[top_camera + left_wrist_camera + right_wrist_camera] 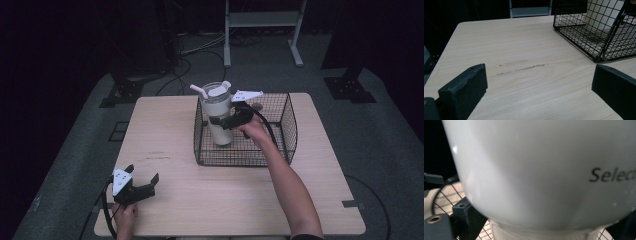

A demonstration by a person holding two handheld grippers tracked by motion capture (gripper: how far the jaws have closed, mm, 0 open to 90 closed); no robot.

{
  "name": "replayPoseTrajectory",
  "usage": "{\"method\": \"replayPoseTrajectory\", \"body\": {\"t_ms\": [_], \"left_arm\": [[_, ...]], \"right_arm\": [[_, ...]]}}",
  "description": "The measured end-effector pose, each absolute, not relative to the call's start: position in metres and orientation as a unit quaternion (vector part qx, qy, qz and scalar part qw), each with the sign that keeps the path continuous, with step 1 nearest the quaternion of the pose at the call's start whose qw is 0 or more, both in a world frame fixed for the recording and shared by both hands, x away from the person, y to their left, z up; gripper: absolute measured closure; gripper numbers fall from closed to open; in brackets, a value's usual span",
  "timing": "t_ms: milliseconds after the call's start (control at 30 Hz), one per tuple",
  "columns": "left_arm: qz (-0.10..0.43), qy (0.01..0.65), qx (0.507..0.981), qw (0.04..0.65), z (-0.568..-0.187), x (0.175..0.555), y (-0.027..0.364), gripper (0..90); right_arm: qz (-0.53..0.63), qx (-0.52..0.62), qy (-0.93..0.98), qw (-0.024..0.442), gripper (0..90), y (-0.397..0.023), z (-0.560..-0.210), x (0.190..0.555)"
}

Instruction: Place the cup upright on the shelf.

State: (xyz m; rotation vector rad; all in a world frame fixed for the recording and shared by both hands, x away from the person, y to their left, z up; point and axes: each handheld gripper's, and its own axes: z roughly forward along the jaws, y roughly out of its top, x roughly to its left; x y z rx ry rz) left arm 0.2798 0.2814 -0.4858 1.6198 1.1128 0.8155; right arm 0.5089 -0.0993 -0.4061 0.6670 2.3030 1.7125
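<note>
Here, right tongs (226,121) clamped on white tumbler (218,114) inside wire basket (287,125); left tongs (143,182) idle.
High view: tumbler upright in the basket's left part, jaws against its body; left tongs rest wide open on worktop (165,135). Left gripper view: jaws spread, holding nothing. Right gripper view: jaws flank tumbler (544,170).

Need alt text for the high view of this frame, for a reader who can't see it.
A person's right gripper clamps a white tumbler with a lid and straw, standing upright inside a black wire basket on a light wooden table. The left gripper rests open at the table's near left corner, apart from the basket.
</note>
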Motion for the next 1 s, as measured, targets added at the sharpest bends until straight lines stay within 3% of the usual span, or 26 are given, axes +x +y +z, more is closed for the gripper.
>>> {"method": "replayPoseTrajectory", "body": {"t_ms": [1000], "left_arm": [[0.336, 0.455, 0.669, 0.482, -0.486, 0.279, 0.280, 0.0]], "right_arm": [[0.543, 0.229, 0.800, 0.114, 6.5, -0.111, -0.424, 0.511]]}}
